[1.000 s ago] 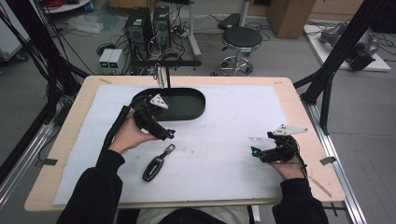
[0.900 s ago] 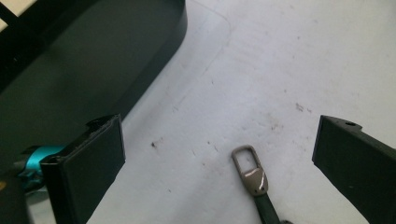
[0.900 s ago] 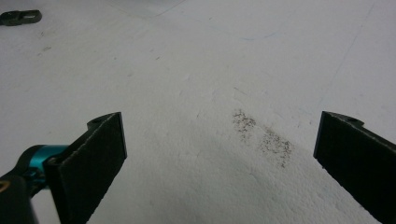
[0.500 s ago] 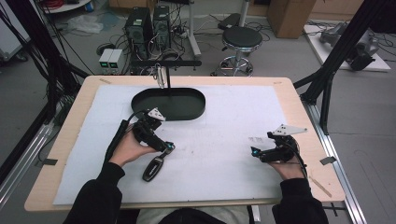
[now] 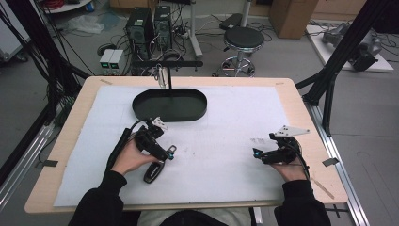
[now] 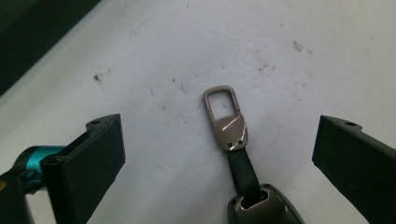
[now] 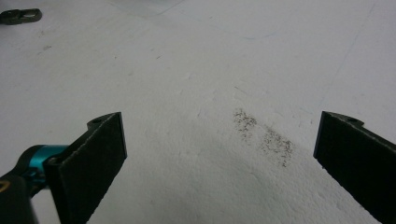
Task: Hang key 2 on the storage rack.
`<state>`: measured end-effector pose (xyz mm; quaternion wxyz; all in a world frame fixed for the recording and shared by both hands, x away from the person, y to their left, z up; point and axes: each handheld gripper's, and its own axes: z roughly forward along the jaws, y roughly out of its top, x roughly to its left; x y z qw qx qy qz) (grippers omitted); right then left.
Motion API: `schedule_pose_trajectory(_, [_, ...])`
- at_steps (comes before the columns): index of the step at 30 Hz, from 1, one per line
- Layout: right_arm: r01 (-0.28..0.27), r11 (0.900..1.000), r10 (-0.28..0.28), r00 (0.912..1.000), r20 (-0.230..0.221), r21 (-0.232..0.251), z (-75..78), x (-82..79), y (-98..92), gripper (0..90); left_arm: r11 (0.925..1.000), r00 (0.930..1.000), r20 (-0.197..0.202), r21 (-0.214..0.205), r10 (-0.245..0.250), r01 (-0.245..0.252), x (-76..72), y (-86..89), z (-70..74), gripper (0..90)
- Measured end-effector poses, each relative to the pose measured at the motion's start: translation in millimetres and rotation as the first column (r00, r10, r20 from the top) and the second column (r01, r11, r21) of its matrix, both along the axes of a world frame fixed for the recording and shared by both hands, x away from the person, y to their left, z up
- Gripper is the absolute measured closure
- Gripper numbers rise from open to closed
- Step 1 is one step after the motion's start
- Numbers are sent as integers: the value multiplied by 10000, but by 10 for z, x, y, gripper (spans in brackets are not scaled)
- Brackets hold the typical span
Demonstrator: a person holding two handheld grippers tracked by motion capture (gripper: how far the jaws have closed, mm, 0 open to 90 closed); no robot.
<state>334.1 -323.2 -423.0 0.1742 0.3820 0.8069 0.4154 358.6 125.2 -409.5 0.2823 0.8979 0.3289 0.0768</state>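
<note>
Dark metal, the key fob (image 5: 154, 171) is lying on the white mat (image 5: 226, 136) near the table's front edge, just below the left gripper (image 5: 170, 153). In the left gripper view its clip (image 6: 222, 104) and strap (image 6: 243, 172) are sitting between the two black jaws, which are standing wide apart and touching nothing; the fob's body is showing at the bottom edge, and the clip's open loop is pointing away from the camera. The left hand (image 5: 129, 157) is holding that gripper low over the mat, tilted toward the fob. The black oval tray (image 5: 141, 109) is sitting farther back on the mat, well apart from the fob.

The right gripper (image 5: 254, 153) is resting on the mat at the right side, well apart from the fob. Its jaws are also spread wide with only bare, smudged mat between them, gripping nothing.
</note>
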Motion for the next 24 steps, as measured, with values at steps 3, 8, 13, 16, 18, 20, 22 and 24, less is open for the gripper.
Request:
schedule_pose_trajectory(3, [-26, 10000, 26, 10000, -3, -19, -2, 1, 3, 17, 9998, 9999, -103, 177, -20, 21, -14, -15, -35, 29])
schedule_pose_trajectory(8, [-21, 10000, 21, 10000, -22, -38, -5, 3, 7, 17, 9995, 9982, -601, 318, 6, 13, -20, -37, -90, 30])
schedule_pose_trajectory(13, [-36, 10000, 36, 10000, -31, -30, -5, 3, 6, 17, 9991, 9960, -879, 383, -145, 179, -31, -53, -133, 76])
schedule_pose_trajectory(16, [-30, 10000, 30, 10000, -47, -24, -5, 5, 9, 17, 9986, 9954, -921, 437, -263, 304, -40, -74, -135, 103])
schedule_pose_trajectory(18, [-43, 10000, 42, 10000, -50, -29, -7, 10, 11, 17, 9976, 9948, -966, 586, -316, 374, -41, -74, -134, 110])
schedule_pose_trajectory(20, [-55, 10000, 55, 10000, -41, -19, -5, 17, 15, 17, 9979, 9937, -1077, 534, -306, 365, -49, -78, -138, 132])
schedule_pose_trajectory(22, [-74, 10000, 74, 10000, -25, -17, -4, 26, 24, 17, 9980, 9938, -1078, 519, -290, 348, -51, -81, -137, 149])
schedule_pose_trajectory(24, [-91, 10000, 91, 10000, -40, -24, -5, 33, 30, 17, 9985, 9931, -1135, 428, -303, 353, -54, -86, -135, 177])
